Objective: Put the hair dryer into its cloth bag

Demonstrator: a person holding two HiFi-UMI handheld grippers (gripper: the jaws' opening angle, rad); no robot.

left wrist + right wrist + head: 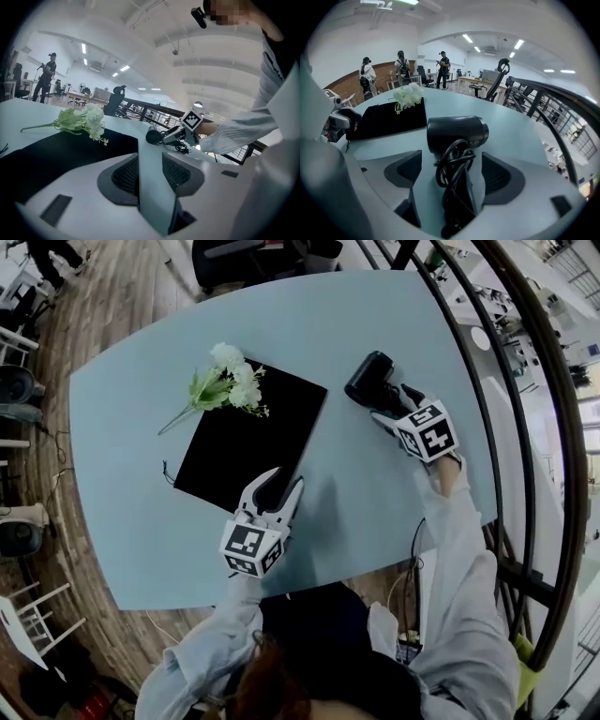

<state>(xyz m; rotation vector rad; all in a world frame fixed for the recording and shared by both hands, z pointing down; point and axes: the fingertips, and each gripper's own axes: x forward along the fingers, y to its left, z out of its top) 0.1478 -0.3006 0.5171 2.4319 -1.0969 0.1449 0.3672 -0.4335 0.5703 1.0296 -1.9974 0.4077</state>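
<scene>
Work right now looks like grabbing the dryer (370, 379). It lies on the desk (141, 521), far to the right, apart from the black bag (244, 442). The right gripper (394, 405) is at it, tipped down, with its jaws spread wide. In the right gripper view the dryer's handle and its looped cord (451, 161) sit between the jaws, but the pads do not press on them.

To do this well, squeeze on the handle and catch the cord too, so it does not hang loose. Hold close to the big head, so it does not tip.

The left gripper (284, 480) is at the near edge of the bag, jaws spread and empty. It should pinch only the top layer of cloth to open the mouth; I cannot tell for sure which edge the mouth is on. Flowers (230, 381) lie on the bag's far corner, so lift slowly or they may slide off.
</scene>
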